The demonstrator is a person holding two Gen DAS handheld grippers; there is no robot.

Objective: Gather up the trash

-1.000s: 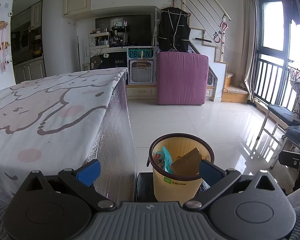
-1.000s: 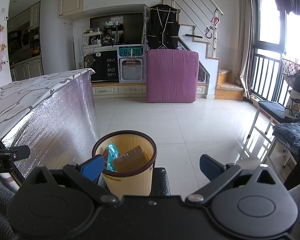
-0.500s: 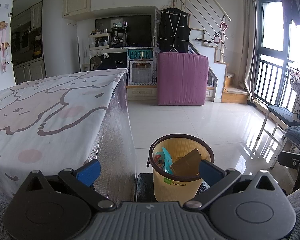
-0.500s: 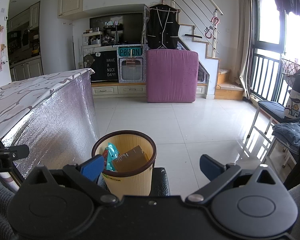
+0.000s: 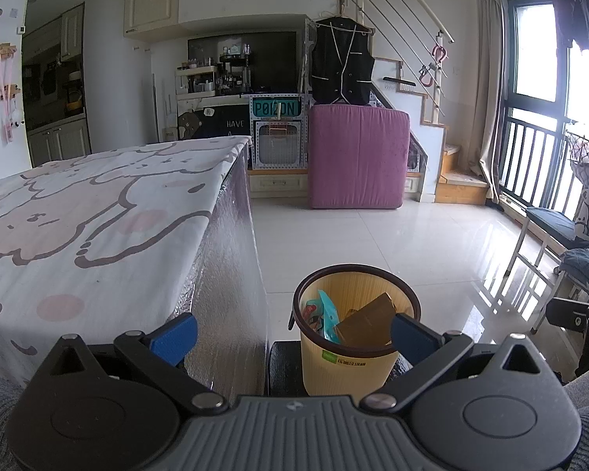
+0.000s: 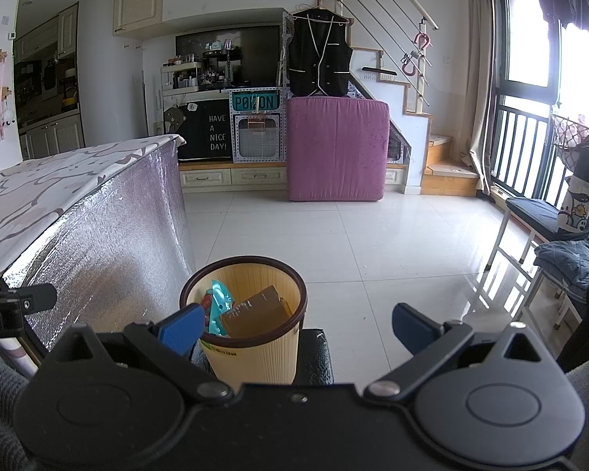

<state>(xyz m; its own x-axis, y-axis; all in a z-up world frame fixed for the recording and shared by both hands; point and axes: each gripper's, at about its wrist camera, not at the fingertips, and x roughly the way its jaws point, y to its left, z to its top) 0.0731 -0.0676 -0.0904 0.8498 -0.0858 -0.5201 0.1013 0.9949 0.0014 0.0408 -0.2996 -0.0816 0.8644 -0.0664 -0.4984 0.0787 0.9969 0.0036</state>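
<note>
**Bin loaded, both hand-held grippers empty**

Beside the table (image 5: 98, 235), on a low black stand (image 6: 314, 357) on the tiled floor (image 5: 392, 243), I see the yellow waste bin (image 5: 349, 369) with its dark rim. Inside it lie a brown cardboard box (image 5: 367, 320), tilted against the far wall, and a teal snack wrapper (image 5: 326, 314) to its left, touching the box.

My left hand-held gripper (image 5: 292, 335) has its blue-padded fingers spread wide and holds nothing; in its view the right pad overlaps the bin's rim, though I cannot tell whether they touch. My right hand-held gripper (image 6: 298, 325) is likewise spread apart and empty, with its left pad in front of the bin's near edge and its right pad over bare floor.

The table carries a cartoon-print cloth on top and a silver foil sheet (image 6: 106, 243) down its side; no trash shows on the part I can see. Farther back stand a purple mattress (image 5: 357, 157) against the stairs and a chair (image 6: 546, 227) by the window.
</note>
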